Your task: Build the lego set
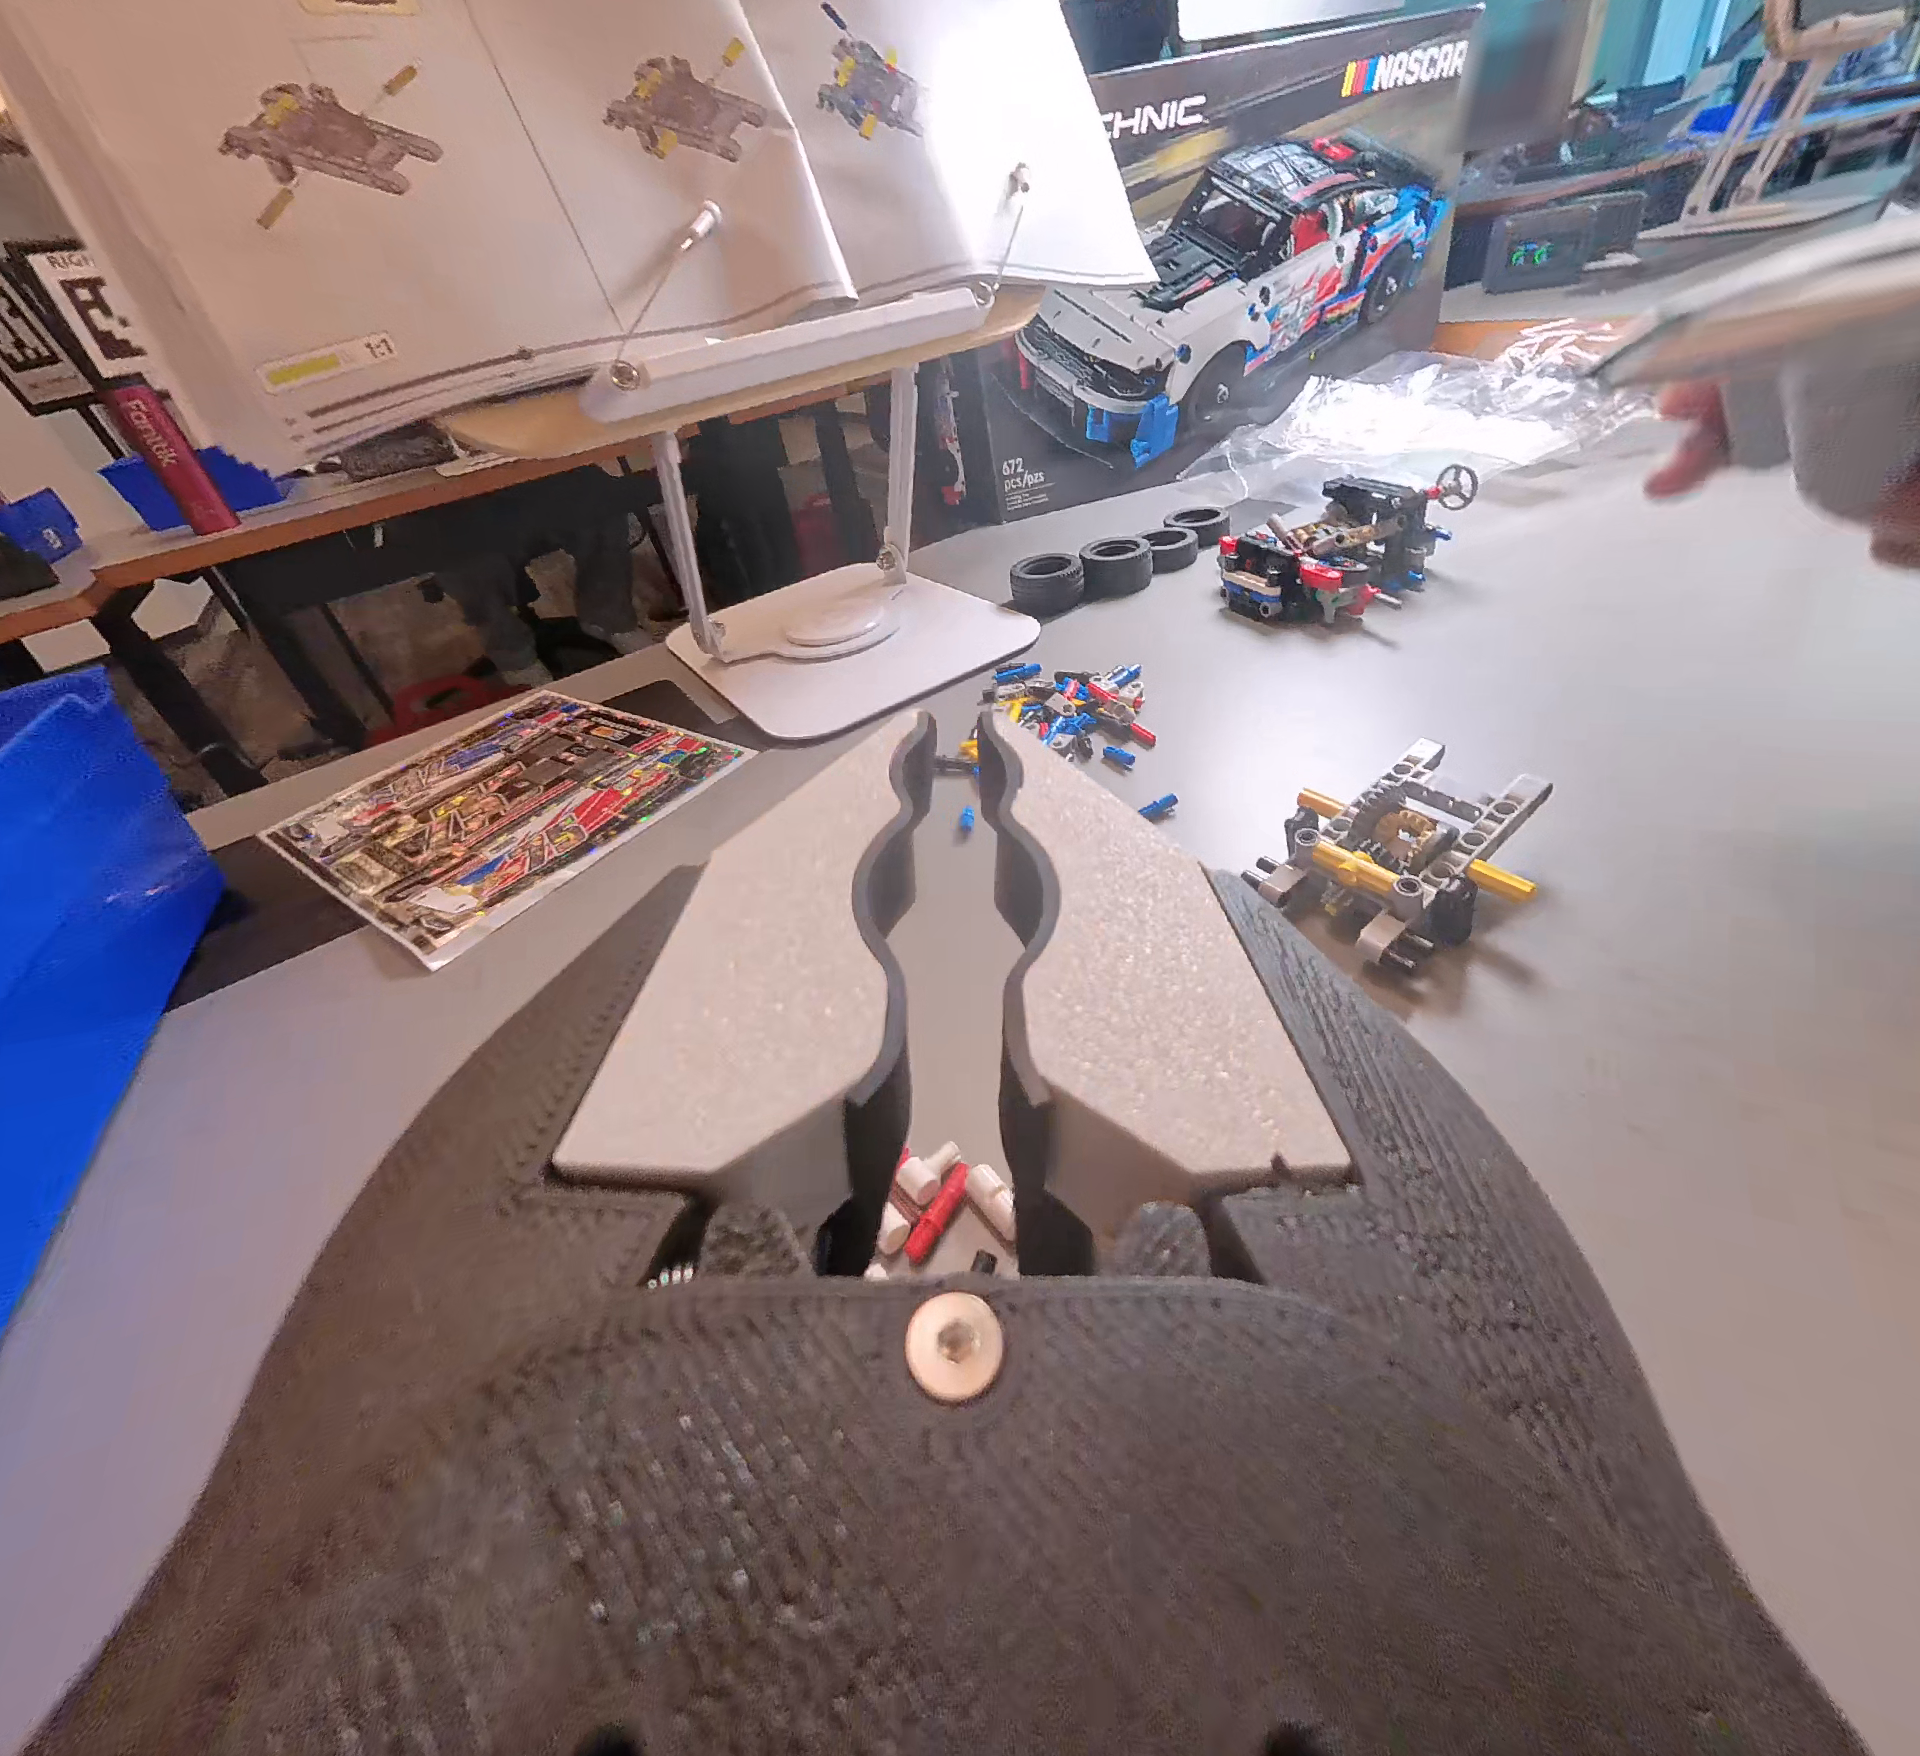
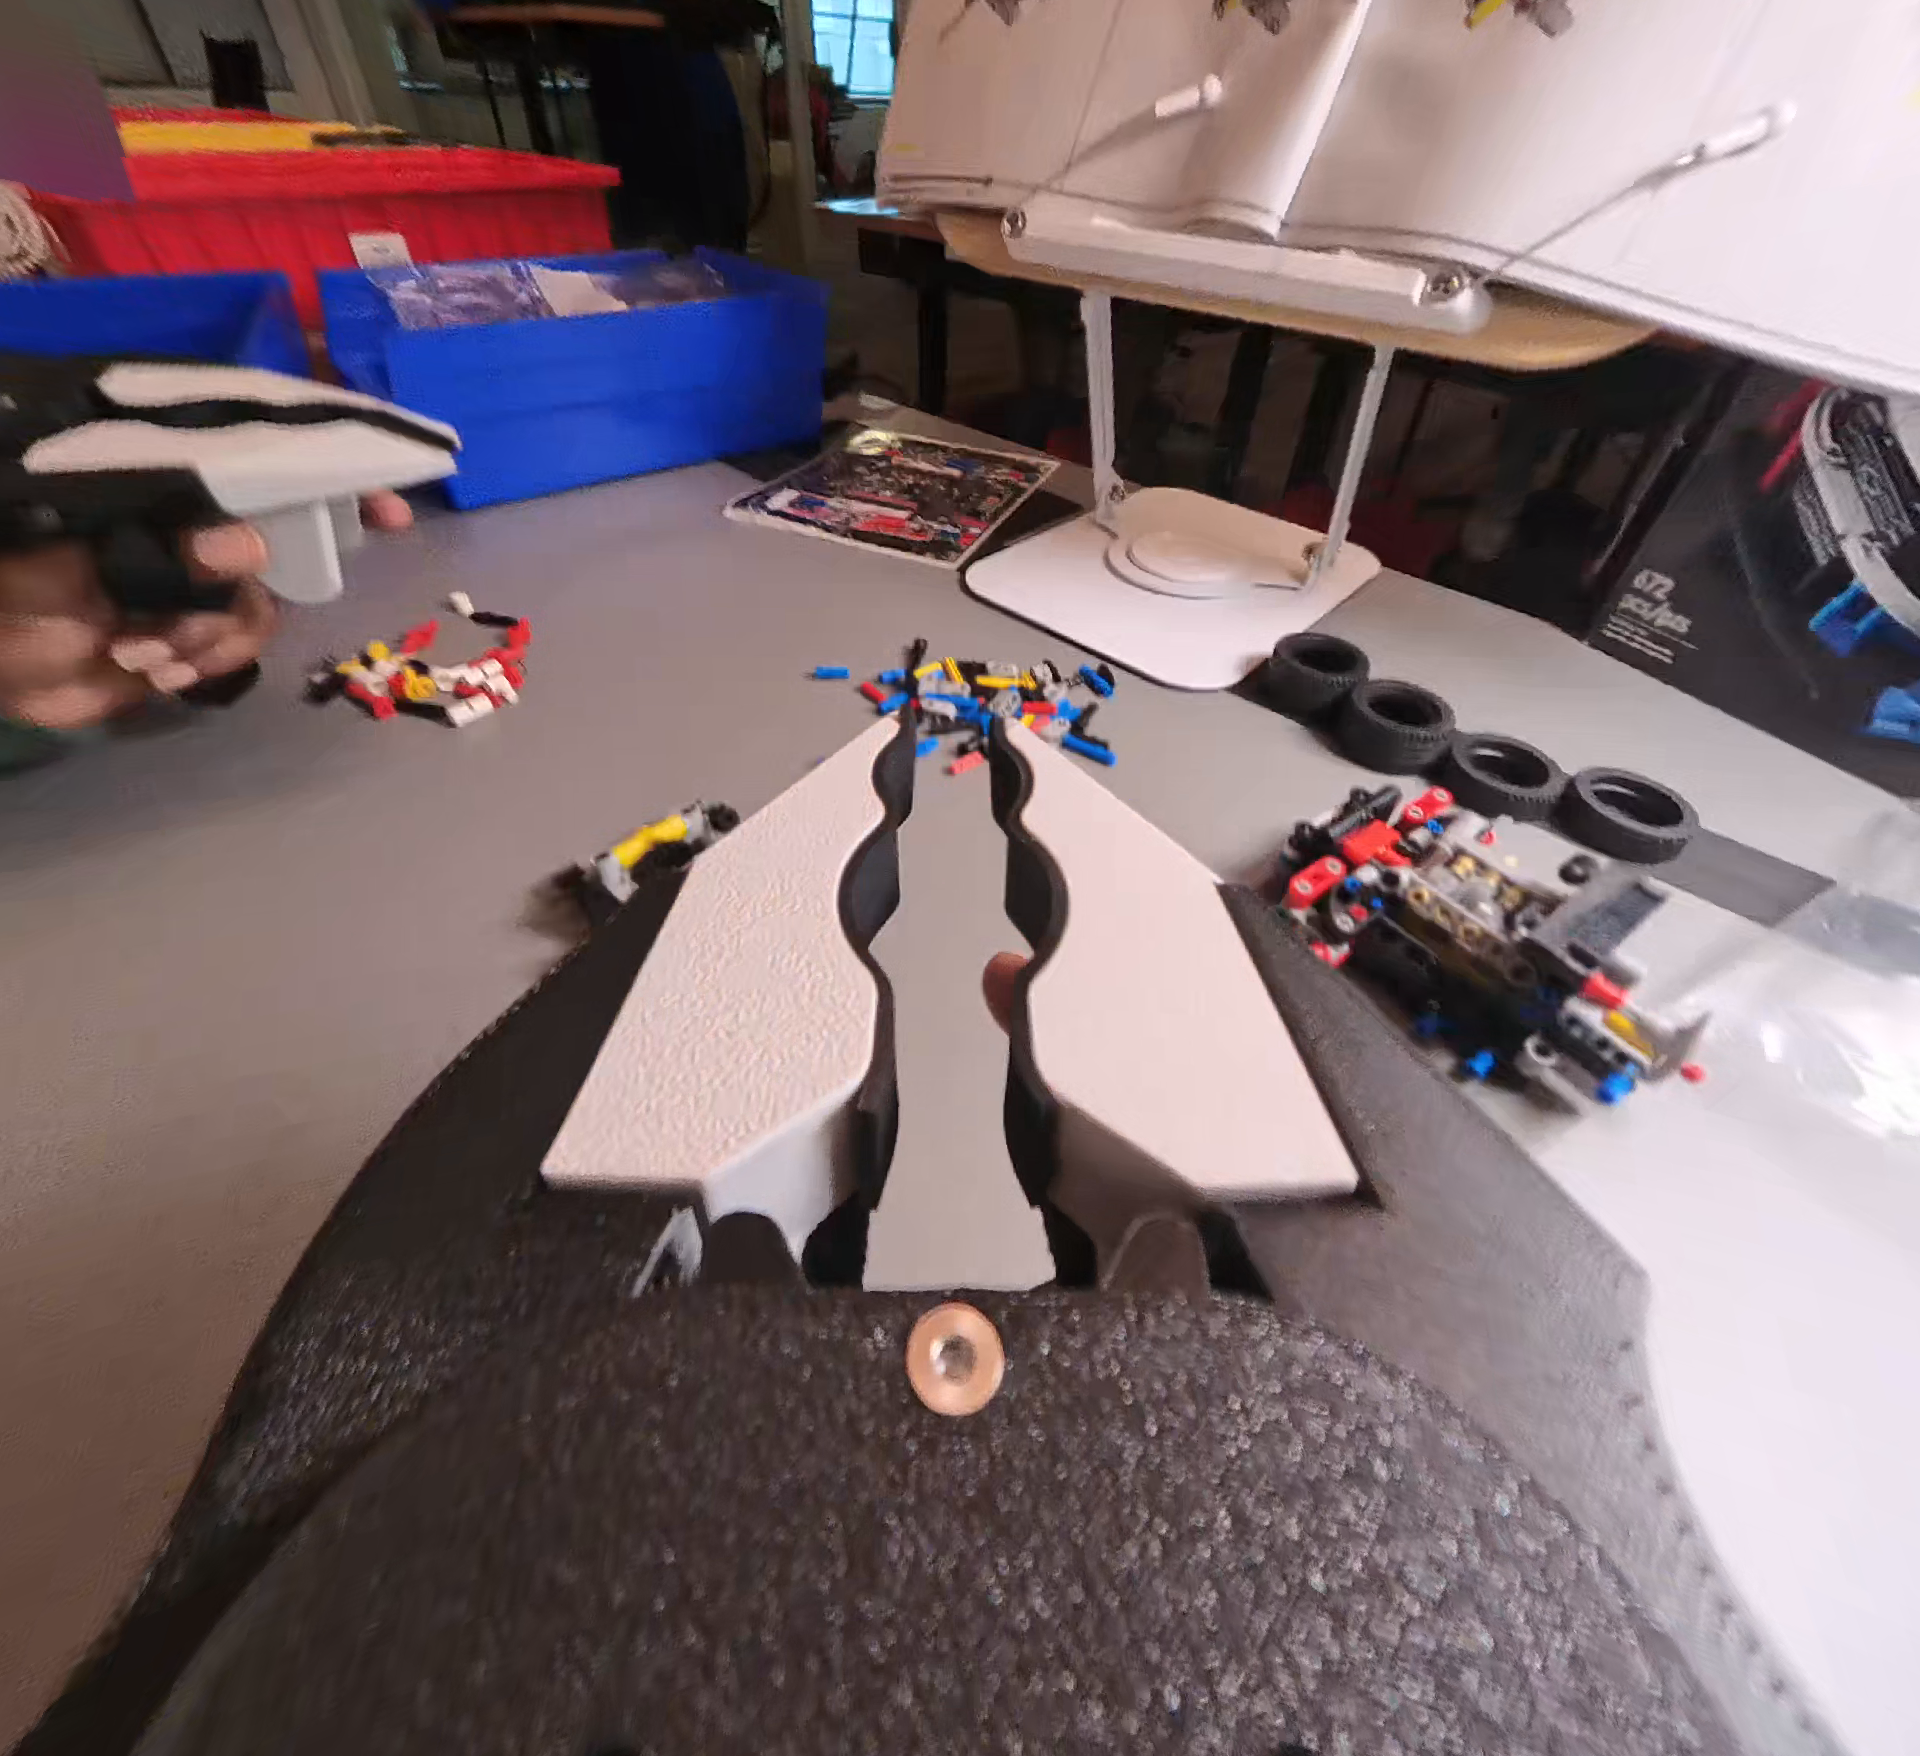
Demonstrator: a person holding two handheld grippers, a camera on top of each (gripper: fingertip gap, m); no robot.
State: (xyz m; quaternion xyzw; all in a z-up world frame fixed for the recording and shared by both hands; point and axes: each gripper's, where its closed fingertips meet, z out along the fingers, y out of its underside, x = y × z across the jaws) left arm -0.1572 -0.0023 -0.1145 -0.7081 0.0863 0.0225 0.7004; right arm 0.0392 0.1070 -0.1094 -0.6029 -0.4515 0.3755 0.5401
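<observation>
Both jaws stand narrowly parted and empty, the loose piece pile (image 2: 987, 704) just beyond their tips.

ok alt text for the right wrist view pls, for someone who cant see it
The right gripper hovers open and empty over a grey table, pointing at a small pile of loose pieces. A partly built chassis and four tyres lie to its right, with the instruction booklet propped on a stand behind.

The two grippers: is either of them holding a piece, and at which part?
Nothing is held. The left gripper and the right gripper both show empty gaps between their fingers.
</observation>
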